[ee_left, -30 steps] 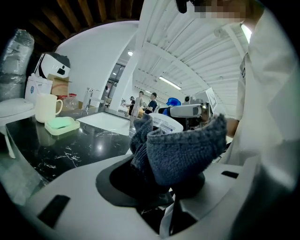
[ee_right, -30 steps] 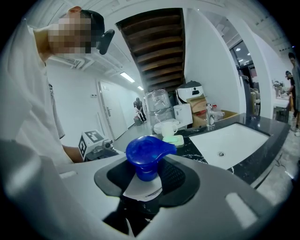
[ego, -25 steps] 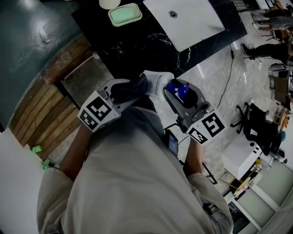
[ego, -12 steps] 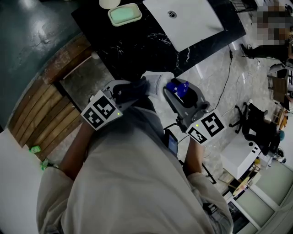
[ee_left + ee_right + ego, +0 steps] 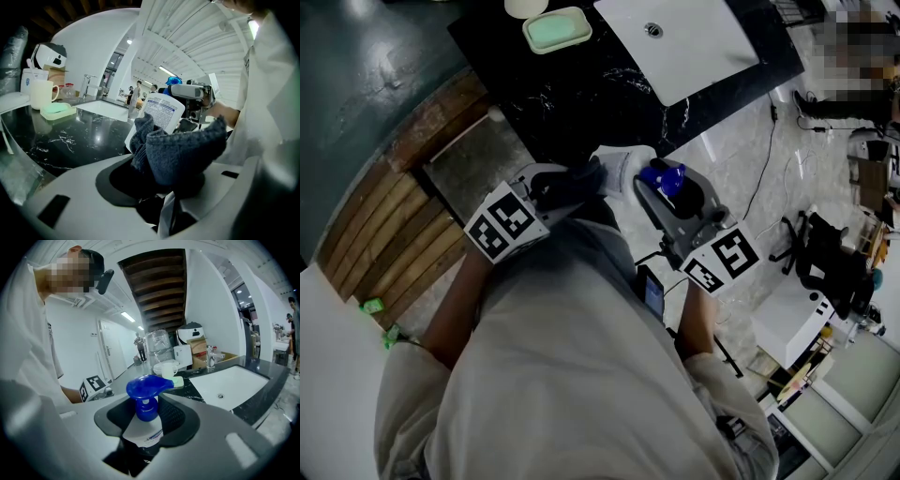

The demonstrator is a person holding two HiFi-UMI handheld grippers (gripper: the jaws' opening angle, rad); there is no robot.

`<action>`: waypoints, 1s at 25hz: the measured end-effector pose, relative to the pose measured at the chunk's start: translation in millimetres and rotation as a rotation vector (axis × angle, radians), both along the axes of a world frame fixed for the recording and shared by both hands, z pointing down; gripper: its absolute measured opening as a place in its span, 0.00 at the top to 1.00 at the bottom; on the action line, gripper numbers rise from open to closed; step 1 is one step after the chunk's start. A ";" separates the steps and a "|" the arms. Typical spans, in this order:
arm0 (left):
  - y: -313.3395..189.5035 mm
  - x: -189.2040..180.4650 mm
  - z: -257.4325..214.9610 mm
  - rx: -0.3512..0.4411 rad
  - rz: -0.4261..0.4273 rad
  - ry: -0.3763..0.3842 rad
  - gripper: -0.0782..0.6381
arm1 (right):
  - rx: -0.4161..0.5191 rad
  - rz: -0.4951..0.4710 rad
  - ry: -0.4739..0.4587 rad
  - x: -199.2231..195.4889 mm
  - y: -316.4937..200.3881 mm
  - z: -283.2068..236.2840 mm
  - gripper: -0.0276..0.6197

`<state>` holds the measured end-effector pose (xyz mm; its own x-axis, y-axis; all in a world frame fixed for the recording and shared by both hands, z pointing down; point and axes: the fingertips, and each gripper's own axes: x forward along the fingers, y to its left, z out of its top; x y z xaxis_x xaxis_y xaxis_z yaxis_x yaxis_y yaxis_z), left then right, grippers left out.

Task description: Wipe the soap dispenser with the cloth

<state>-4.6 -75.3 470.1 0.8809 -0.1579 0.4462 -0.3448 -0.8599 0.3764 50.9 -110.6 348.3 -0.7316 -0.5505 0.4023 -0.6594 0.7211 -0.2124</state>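
Cloth [image 5: 183,150] is clamped in your left gripper [image 5: 171,187] and sits up against the white body of the soap dispenser [image 5: 146,397]. Your right gripper [image 5: 145,432] grips the dispenser below its blue pump, in the air before the black counter [image 5: 572,84]. Wiping looks under way; how much is left, I can't judge.

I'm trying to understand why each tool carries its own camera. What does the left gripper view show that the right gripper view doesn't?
Only the left gripper view: the cloth clamped in the left hand-held gripper, and the soap dispenser's printed label. Only the right gripper view: the sink's drain and the left hand-held gripper's marker cube. Both: the dispenser held by the right hand-held gripper, the green soap dish and white mug on the black counter.
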 end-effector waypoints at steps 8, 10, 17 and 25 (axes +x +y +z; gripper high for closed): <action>0.2 0.4 -3.9 -0.016 0.006 0.010 0.68 | 0.002 -0.003 0.001 -2.2 -0.1 -0.8 0.74; 0.3 0.9 -3.1 -0.008 0.009 0.006 0.68 | 0.002 -0.003 -0.001 -2.6 -0.7 -0.7 0.74; 3.6 1.7 -5.8 -0.022 0.009 0.019 0.68 | 0.002 -0.008 0.000 -4.7 -1.0 -0.4 0.74; 5.1 2.8 -15.3 -0.036 0.017 0.036 0.68 | -0.001 -0.011 0.002 -5.7 -0.9 -1.6 0.74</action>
<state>-1.8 -70.2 454.8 0.8990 -0.1273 0.4190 -0.3158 -0.8513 0.4190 45.2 -111.6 346.7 -0.7369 -0.5419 0.4041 -0.6518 0.7280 -0.2123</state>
